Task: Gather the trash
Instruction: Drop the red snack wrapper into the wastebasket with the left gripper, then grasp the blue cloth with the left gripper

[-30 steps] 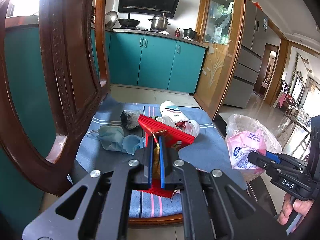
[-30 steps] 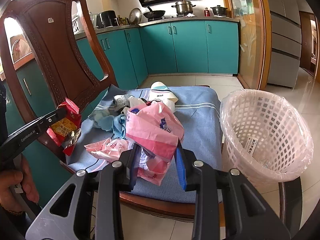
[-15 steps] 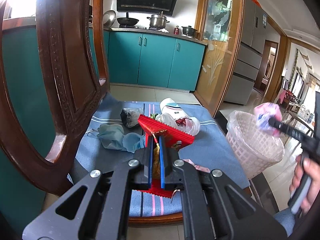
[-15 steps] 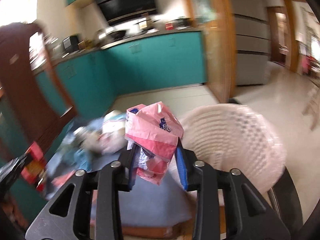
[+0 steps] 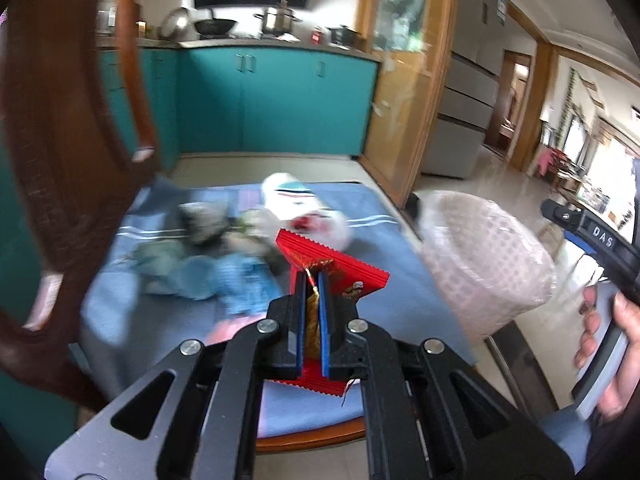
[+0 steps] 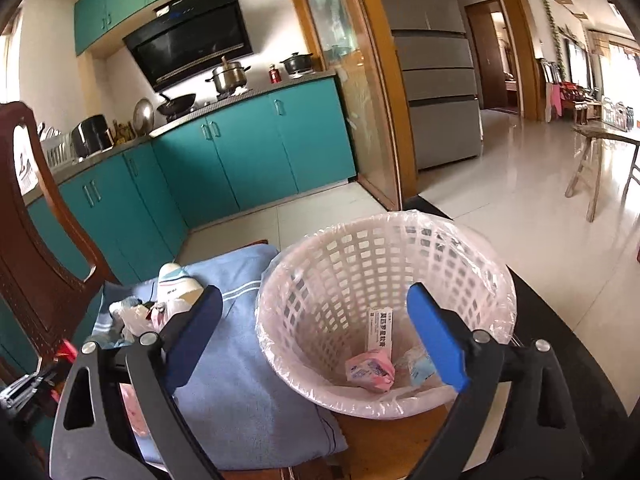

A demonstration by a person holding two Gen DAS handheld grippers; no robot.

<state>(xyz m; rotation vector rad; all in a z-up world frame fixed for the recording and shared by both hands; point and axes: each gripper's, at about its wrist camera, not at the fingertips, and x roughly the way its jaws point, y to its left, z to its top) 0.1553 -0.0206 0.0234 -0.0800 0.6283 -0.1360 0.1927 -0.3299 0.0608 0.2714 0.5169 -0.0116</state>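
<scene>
My left gripper (image 5: 313,280) is shut on a red snack wrapper (image 5: 340,264) and holds it above the blue cloth (image 5: 384,276) on the chair seat. My right gripper (image 6: 316,312) is wide open and empty over the white lattice trash basket (image 6: 400,240), which has a clear liner. The pink plastic bag (image 6: 370,370) lies at the basket's bottom beside a small white box (image 6: 380,328). The right gripper also shows in the left wrist view (image 5: 560,212), beside the basket (image 5: 488,264).
Loose trash lies on the cloth: a white cup (image 6: 174,282), crumpled clear plastic (image 6: 132,316), blue-green masks (image 5: 192,272) and a pink wrapper (image 6: 132,408). The carved wooden chair back (image 5: 60,140) stands at the left. Teal kitchen cabinets (image 6: 248,148) are behind.
My right gripper swung over the basket, opened and let go of the pink bag, which now lies in the basket. My left gripper moved right with the red wrapper.
</scene>
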